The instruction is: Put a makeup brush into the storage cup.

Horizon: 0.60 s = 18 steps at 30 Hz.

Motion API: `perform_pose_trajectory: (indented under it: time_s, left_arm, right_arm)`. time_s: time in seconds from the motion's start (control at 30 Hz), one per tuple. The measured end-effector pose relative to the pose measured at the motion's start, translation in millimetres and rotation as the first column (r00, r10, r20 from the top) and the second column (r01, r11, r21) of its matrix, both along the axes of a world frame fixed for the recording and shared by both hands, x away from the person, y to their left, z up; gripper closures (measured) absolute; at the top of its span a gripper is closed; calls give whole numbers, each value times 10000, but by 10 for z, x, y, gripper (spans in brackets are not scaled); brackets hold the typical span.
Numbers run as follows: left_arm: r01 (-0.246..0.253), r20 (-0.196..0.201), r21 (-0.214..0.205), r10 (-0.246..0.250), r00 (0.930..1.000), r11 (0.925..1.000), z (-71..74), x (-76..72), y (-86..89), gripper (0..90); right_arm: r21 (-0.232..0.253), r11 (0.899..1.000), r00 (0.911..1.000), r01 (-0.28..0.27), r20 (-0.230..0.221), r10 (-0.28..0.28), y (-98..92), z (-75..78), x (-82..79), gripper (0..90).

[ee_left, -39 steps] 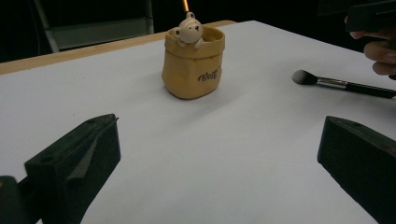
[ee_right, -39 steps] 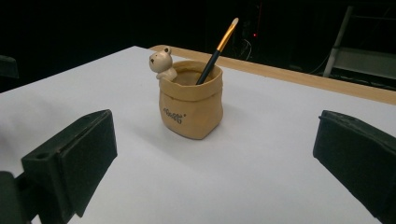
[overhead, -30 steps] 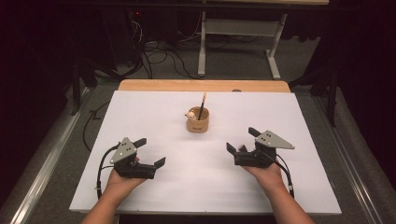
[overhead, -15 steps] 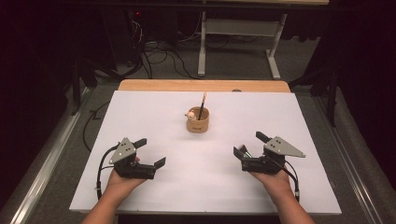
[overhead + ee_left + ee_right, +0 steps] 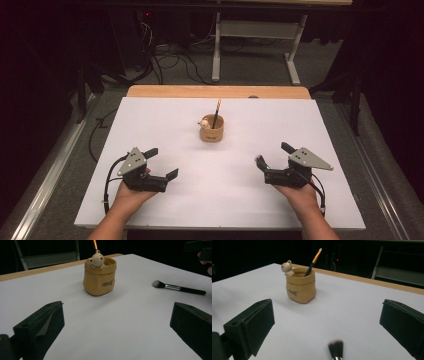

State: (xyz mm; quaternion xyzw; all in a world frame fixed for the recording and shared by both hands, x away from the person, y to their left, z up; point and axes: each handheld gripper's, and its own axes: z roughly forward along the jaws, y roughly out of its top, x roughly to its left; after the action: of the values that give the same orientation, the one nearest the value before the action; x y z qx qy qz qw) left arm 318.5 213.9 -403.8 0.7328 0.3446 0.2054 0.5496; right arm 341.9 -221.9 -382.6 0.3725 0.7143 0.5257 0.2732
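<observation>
A small tan bag-shaped cup [image 5: 211,131] with a little bear figure on its rim stands mid-table; a black pencil-like stick with an orange end [image 5: 216,112] leans inside it. In the left gripper view the cup [image 5: 100,277] is ahead of my open left gripper [image 5: 117,322], and a black-handled makeup brush [image 5: 178,288] lies flat on the white sheet to the right. My right gripper [image 5: 327,322] is open, and the brush's bristles [image 5: 336,346] lie on the table low between its jaws, ungripped. From above, the left gripper [image 5: 162,162] and right gripper [image 5: 273,154] flank the cup near the front.
A white sheet [image 5: 150,120] covers the table, with a wooden strip [image 5: 215,91] along the far edge. Beyond it are cables on the floor and a metal table frame [image 5: 255,30]. Dark surroundings lie on both sides.
My right gripper has moved to the right and slightly toward the near edge. The left gripper and the cup have stayed where they were.
</observation>
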Motion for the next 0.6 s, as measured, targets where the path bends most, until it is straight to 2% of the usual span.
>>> perform_pose_trajectory:
  time_s: [0.37, 0.5, 0.6]
  left_arm:
    - [44, -4, -11, -44, 10000, 10000, -2, 1, 5, 0]
    - [89, 24, 8, -89, 10000, 10000, 5, -1, -13, 0]
    - [129, 26, 102, -129, 9999, 9999, 4, -9, -20, 0]
  right_arm:
    - [-468, 9979, 9959, 456, -762, -491, -79, -115, 77, 13]
    - [-652, 9968, 9940, 457, -959, -518, -77, -142, 80, 13]
    - [-694, 9965, 9942, 459, -944, -524, -80, -147, 78, 13]
